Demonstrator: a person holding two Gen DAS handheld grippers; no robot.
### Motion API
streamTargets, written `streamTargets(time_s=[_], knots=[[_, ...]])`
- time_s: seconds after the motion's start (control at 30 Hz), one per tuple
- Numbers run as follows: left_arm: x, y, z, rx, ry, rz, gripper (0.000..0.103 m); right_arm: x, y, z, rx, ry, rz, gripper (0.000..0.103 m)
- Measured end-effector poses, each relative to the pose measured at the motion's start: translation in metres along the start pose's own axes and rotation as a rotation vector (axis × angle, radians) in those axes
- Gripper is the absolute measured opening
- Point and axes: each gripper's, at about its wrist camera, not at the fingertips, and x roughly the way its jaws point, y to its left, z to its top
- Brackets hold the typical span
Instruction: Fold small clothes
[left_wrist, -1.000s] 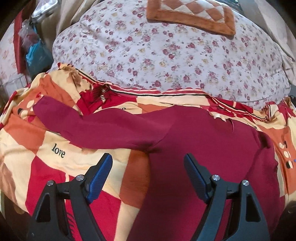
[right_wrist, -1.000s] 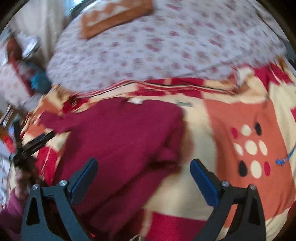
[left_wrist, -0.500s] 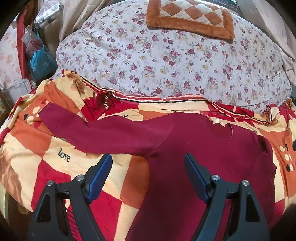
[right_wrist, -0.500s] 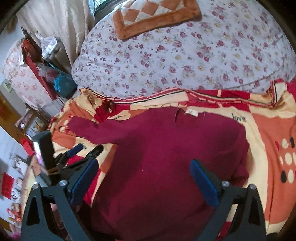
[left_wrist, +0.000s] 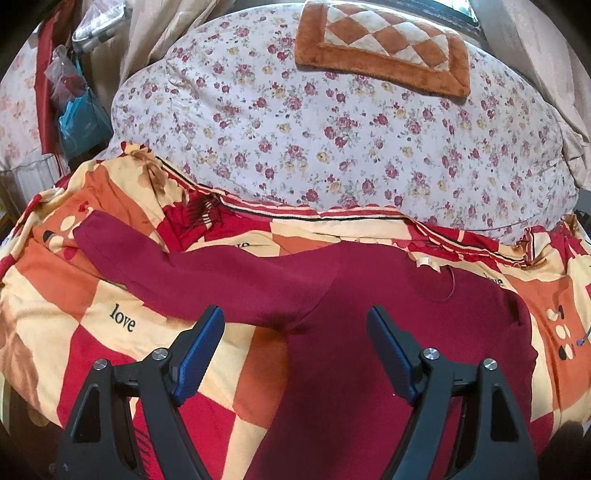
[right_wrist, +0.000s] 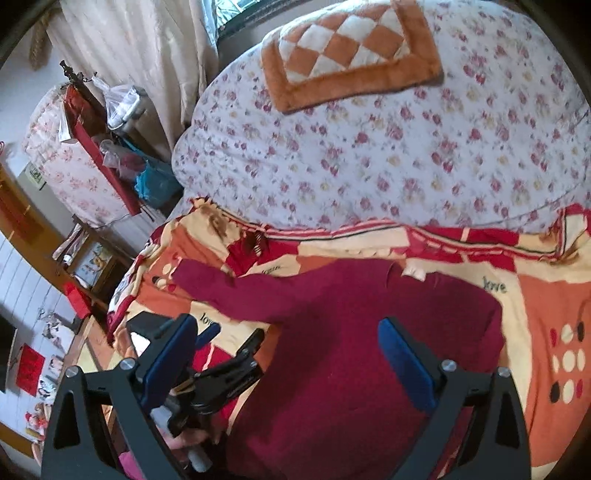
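Note:
A dark red long-sleeved top (left_wrist: 369, 332) lies flat on a patterned red, orange and cream blanket (left_wrist: 122, 321), neck with a white label toward the far side. Its left sleeve (left_wrist: 177, 269) stretches out to the left. The right side of the top is folded inward. My left gripper (left_wrist: 295, 343) is open and empty, raised above the armpit area. In the right wrist view the top (right_wrist: 351, 350) fills the lower middle. My right gripper (right_wrist: 288, 354) is open and empty above it. The left gripper (right_wrist: 221, 369) shows at the lower left there.
A large floral quilt (left_wrist: 332, 129) is heaped behind the top, with a brown and cream checked cushion (left_wrist: 384, 48) on it. Shelves and bags (right_wrist: 110, 147) stand left of the bed. The blanket's left edge (right_wrist: 122, 306) drops off near the left gripper.
Both grippers have pulled back and risen, staying open. The right wrist view swung left, from the blanket's right part to over the top's body. The top lies unchanged.

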Motion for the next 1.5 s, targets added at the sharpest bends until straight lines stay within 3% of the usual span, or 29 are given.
streamTargets(time_s=[0.23, 0.43, 0.63, 1.5], knots=[[0.004, -0.005, -0.004, 0.017, -0.002, 0.010, 0.062, 0.040, -0.026, -0.037, -0.055, -0.010, -0.205, 0.101], [0.012, -0.008, -0.012, 0.030, 0.009, -0.001, 0.062, 0.080, -0.042, -0.072, -0.139, -0.058, -0.356, 0.094], [0.022, -0.006, -0.017, 0.000, 0.030, -0.011, 0.062, 0.098, -0.056, -0.081, -0.081, -0.059, -0.374, 0.094], [0.056, 0.001, -0.023, -0.028, 0.081, 0.011, 0.062, 0.152, -0.068, -0.087, -0.062, 0.044, -0.382, 0.094]])
